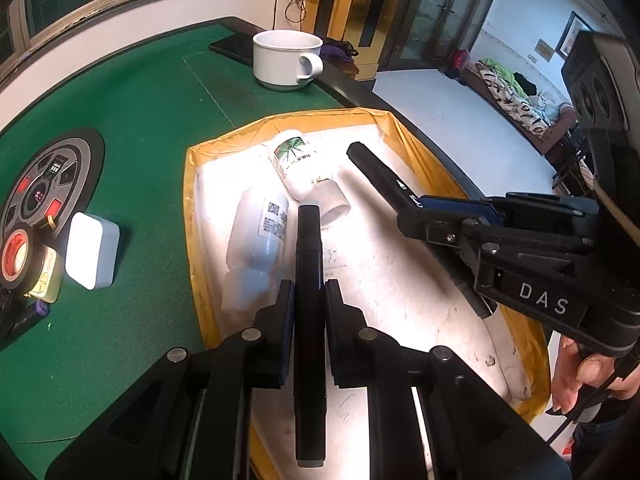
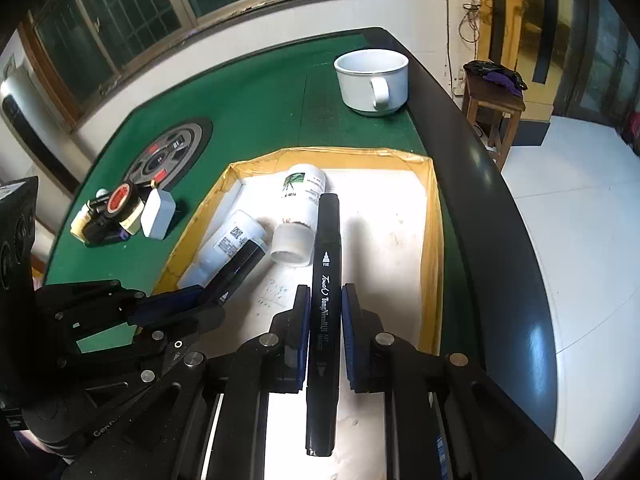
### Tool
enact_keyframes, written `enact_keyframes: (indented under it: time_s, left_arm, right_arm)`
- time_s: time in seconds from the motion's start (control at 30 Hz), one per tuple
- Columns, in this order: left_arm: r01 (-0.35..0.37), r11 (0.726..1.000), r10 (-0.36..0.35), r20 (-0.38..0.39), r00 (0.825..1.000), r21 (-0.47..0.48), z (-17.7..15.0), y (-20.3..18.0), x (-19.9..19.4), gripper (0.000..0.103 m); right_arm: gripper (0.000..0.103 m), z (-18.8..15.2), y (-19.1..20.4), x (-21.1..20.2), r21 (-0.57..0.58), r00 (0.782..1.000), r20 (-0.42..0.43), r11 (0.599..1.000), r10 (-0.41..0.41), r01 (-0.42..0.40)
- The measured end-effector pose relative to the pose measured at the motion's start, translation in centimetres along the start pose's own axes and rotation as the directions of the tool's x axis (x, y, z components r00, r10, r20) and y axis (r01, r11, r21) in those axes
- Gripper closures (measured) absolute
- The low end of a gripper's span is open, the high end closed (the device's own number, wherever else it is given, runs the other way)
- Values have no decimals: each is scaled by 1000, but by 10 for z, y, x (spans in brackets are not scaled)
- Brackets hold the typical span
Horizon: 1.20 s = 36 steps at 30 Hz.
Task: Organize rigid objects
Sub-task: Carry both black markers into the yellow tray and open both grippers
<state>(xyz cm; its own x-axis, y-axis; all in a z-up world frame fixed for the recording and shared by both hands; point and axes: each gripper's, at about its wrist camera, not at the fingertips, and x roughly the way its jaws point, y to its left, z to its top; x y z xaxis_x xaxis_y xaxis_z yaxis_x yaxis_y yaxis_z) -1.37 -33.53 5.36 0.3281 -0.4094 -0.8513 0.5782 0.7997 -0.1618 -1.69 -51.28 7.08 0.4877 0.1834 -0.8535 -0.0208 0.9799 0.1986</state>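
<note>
Here, each of my two grippers is clenched on a black marker. The left gripper [image 1: 308, 300] squeezes its marker [image 1: 309, 264] between both pads, and the pen runs straight along the fingers, its far tip above the tray [image 1: 192, 184]. The right gripper [image 2: 325, 304] grasps the other marker [image 2: 326, 280], the one with white print on its barrel, in the same way. Both pens hang over the tray's white floor, not touching it as far as I can tell.

Under them, two white bottles lie on their sides in the tray. The plain bottle [image 1: 258, 240] is near the left wall; the bottle with a green label [image 1: 298, 160] lies further back, its cap pointing toward my markers. The left marker's tip is just beside that cap.

The tray has yellow walls and stands on a green table [image 1: 140, 120], close to its dark right edge. Behind the tray stands a white mug [image 1: 286, 58]. Left of the tray I see a white box [image 1: 92, 250] and a tape roll [image 1: 14, 254] with small things piled around it.
</note>
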Motion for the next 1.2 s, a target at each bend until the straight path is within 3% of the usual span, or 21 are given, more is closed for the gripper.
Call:
enact_keyframes:
  time_s: [0.33, 1.2]
  left_arm:
    - [-33, 999, 32, -25, 999, -7, 10, 1, 8, 91]
    - [5, 1000, -7, -71, 997, -29, 17, 6, 25, 88]
  right_arm:
    - [89, 16, -9, 22, 0, 998, -61, 1000, -7, 7]
    - [89, 25, -3, 36, -4, 995, -95, 999, -32, 32]
